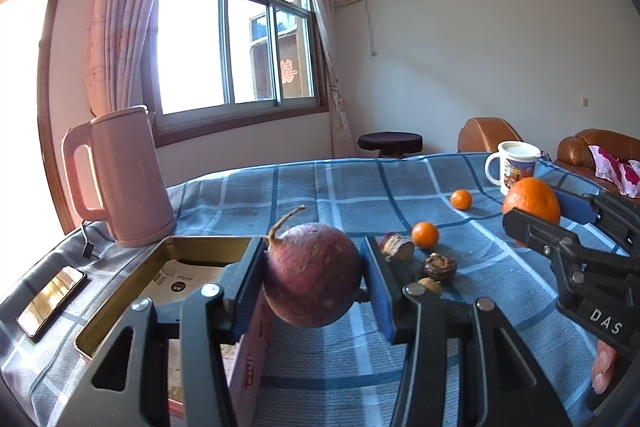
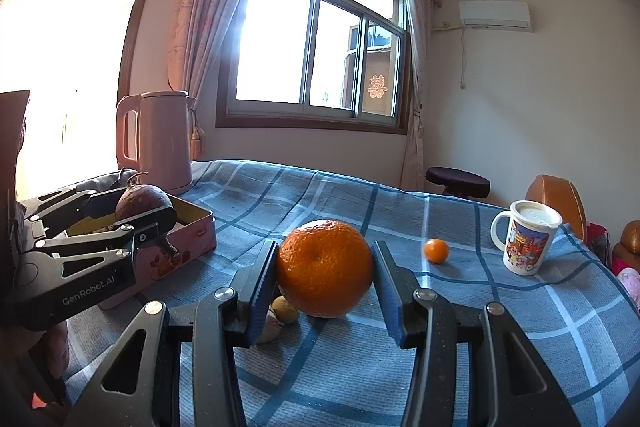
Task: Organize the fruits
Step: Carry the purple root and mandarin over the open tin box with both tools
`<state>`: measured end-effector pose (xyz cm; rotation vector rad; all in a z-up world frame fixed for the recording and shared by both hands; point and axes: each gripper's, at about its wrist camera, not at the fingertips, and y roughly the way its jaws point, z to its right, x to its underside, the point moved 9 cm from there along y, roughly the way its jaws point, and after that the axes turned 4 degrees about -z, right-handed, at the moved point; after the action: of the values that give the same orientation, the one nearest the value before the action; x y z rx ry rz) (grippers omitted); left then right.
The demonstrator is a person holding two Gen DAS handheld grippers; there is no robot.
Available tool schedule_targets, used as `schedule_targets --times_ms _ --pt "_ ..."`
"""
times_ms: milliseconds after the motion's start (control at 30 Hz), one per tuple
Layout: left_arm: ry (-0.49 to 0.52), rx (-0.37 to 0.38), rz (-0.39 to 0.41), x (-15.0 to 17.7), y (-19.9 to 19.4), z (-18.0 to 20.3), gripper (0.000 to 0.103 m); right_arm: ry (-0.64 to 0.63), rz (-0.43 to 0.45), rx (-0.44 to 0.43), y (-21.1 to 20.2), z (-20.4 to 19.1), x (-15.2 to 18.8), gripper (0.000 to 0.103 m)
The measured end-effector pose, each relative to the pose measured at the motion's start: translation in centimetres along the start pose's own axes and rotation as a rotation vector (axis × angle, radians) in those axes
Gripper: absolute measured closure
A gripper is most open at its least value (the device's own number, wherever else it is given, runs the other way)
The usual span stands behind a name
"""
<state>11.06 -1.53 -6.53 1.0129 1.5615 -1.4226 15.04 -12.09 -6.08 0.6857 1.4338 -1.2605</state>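
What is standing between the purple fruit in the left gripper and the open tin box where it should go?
Nothing visible. The left gripper holds the purple fruit in the air right at the near corner of the open tin box. The box's opening is uncovered, with only a paper lying inside. The pink kettle stands behind the box, apart from it.

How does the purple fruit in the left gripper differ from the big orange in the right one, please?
The purple fruit is dark, smooth and stemmed; the big orange is bright, dimpled and stemless. The purple fruit hangs by the tin; the orange is further from it. Both are round and clamped between blue pads.
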Motion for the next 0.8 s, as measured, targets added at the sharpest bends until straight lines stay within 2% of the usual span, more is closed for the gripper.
schedule_targets --times_ms 800 --pt "-0.073 -0.082 -0.086 1.3 1.5 -6.7 0.053 -0.085 -0.03 -0.125 3.6 -7.5 -1.8 0.054"
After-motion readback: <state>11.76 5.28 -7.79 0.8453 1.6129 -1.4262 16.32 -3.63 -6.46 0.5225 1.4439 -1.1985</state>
